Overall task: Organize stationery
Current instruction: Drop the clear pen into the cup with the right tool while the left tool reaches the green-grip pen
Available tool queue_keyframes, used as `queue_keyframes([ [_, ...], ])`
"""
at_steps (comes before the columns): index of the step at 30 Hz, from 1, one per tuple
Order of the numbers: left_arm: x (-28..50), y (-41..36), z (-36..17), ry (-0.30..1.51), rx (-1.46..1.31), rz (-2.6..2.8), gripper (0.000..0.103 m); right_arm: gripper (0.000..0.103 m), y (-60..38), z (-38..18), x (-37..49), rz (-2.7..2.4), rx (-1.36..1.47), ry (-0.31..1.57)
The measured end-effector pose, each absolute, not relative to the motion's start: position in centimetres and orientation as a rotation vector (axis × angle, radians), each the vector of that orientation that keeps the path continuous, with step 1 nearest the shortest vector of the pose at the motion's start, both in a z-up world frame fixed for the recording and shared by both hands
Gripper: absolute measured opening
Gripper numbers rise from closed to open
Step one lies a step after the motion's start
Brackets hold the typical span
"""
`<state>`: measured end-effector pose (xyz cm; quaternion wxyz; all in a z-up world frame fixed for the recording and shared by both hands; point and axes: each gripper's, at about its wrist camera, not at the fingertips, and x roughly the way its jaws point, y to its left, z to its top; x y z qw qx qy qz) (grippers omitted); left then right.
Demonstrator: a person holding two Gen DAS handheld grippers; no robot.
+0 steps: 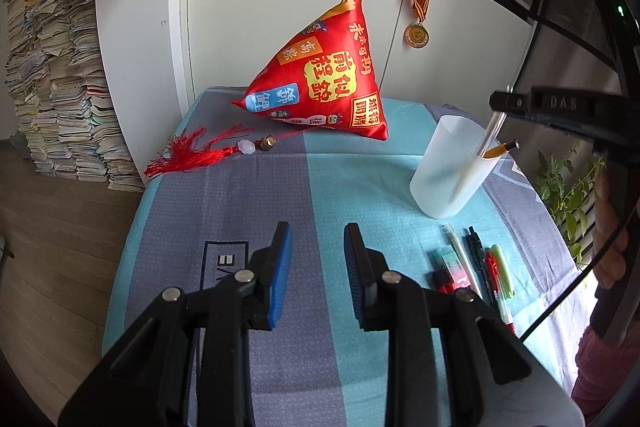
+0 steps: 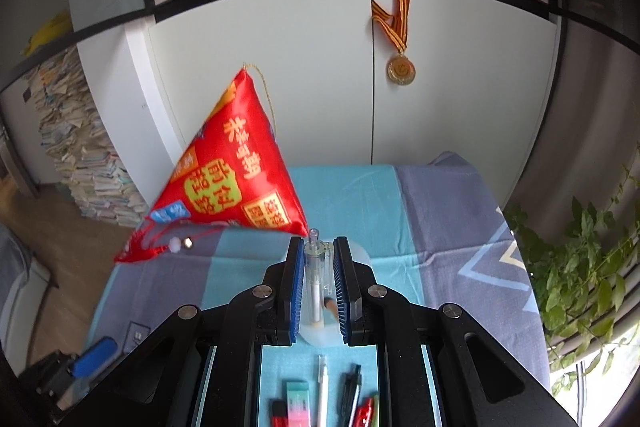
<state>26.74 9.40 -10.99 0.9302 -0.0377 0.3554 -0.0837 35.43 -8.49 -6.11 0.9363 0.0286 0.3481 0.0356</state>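
Observation:
My right gripper (image 2: 319, 243) is shut on a clear pen (image 2: 314, 259), held upright with its lower end inside a translucent plastic cup (image 2: 320, 337). In the left wrist view the same pen (image 1: 494, 127) hangs from the right gripper (image 1: 500, 103) into the cup (image 1: 444, 179), beside an orange-tipped pen (image 1: 500, 149). My left gripper (image 1: 318, 231) is open over the striped cloth (image 1: 240, 211), nothing between its blue pads. To its right lie an eraser (image 1: 450, 263), a white pen (image 1: 464, 259), a black pen (image 1: 478, 255), a red pen (image 1: 494, 275) and a green highlighter (image 1: 503, 271).
A red pyramid cushion (image 1: 324, 79) with a red tassel (image 1: 192, 155) sits at the back of the cloth. Stacked books (image 1: 60, 67) stand on the floor at left, a leafy plant (image 1: 568, 187) at right. A medal (image 1: 416, 35) hangs on the white cabinet.

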Motion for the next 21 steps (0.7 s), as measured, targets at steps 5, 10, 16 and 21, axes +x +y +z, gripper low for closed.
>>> queue_keyframes([
  [5,26.5,9.0,-10.9,0.731,-0.075,-0.176,0.024,0.015,-8.8,-7.5,35.2,0.078,0.061,0.760],
  [10,25.9,8.5,-10.5,0.729,-0.067,-0.174,0.027,0.015,-9.2,-7.9,34.7,0.092,0.073,0.780],
  [16,24.5,7.9,-9.2,0.708,-0.063,-0.182,0.031,0.016,-9.9,-6.5,32.6,0.099,0.076,0.762],
  [21,22.6,6.7,-8.3,0.693,-0.039,-0.203,0.031,0.016,-10.9,-4.6,29.5,0.097,0.083,0.720],
])
